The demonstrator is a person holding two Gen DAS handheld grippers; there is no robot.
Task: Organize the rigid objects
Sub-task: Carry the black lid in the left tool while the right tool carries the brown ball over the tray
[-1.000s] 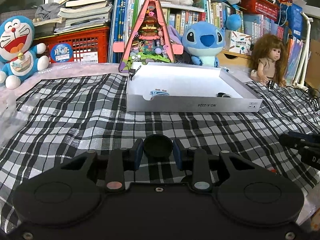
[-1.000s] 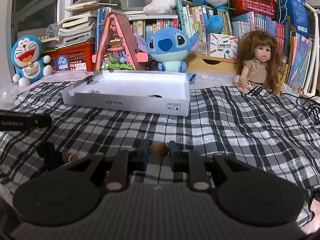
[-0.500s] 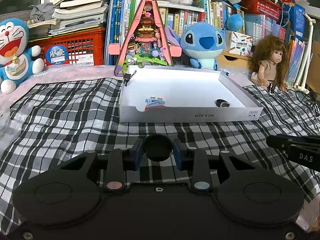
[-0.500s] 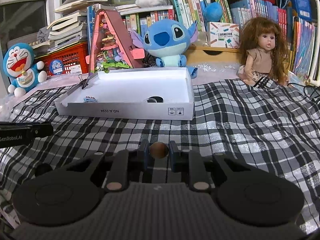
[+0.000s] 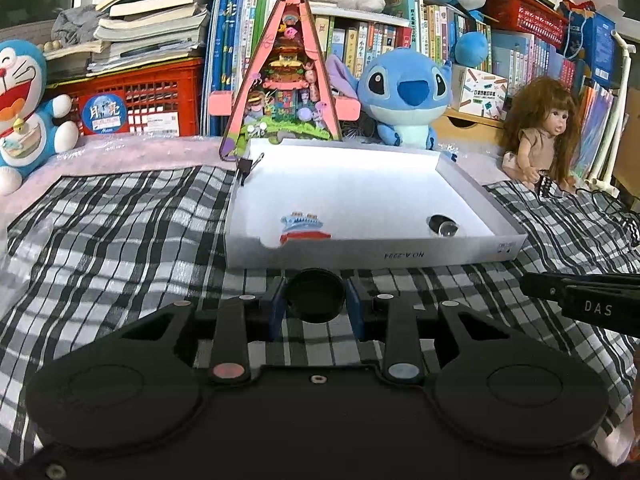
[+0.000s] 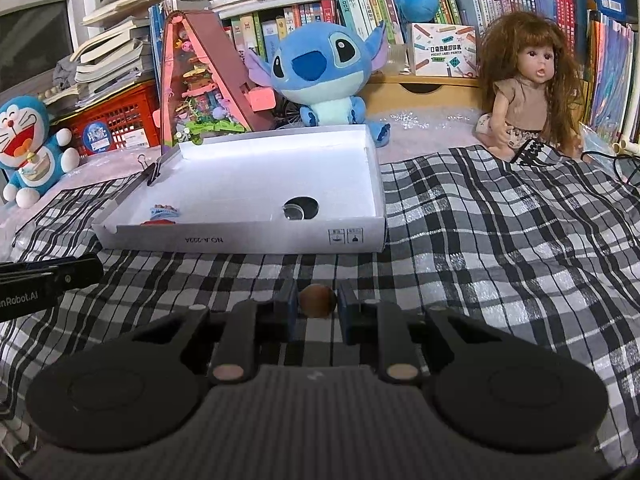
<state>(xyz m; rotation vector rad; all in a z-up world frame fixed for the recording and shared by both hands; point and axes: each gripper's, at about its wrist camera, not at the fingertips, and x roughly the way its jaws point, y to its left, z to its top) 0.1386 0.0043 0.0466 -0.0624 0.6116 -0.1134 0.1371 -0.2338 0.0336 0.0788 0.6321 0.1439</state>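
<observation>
My left gripper (image 5: 315, 301) is shut on a round black cap (image 5: 314, 294), held just short of the near wall of a shallow white box (image 5: 376, 257). A small brown ball (image 6: 317, 300) is pinched in my right gripper (image 6: 318, 306), which hovers over the checked cloth in front of the same white box (image 6: 280, 239). Inside the box lie a small boat-shaped toy (image 5: 303, 225) and a dark round lens-like piece (image 5: 442, 225), seen again from the right as the boat toy (image 6: 163, 213) and the round piece (image 6: 300, 208). A binder clip (image 6: 151, 172) grips the box's left rim.
A black-and-white checked cloth (image 6: 500, 232) covers the surface. Behind the box stand a pink triangular diorama (image 5: 282, 80), a blue plush (image 5: 404, 96), a doll (image 6: 524, 88), a Doraemon plush (image 5: 24, 104), a red crate (image 5: 136, 100) and shelves of books. Each gripper's side shows at the edge of the other view.
Both grippers have moved toward the white box and risen a little, each keeping its object. The box looks larger and more of its inside shows.
</observation>
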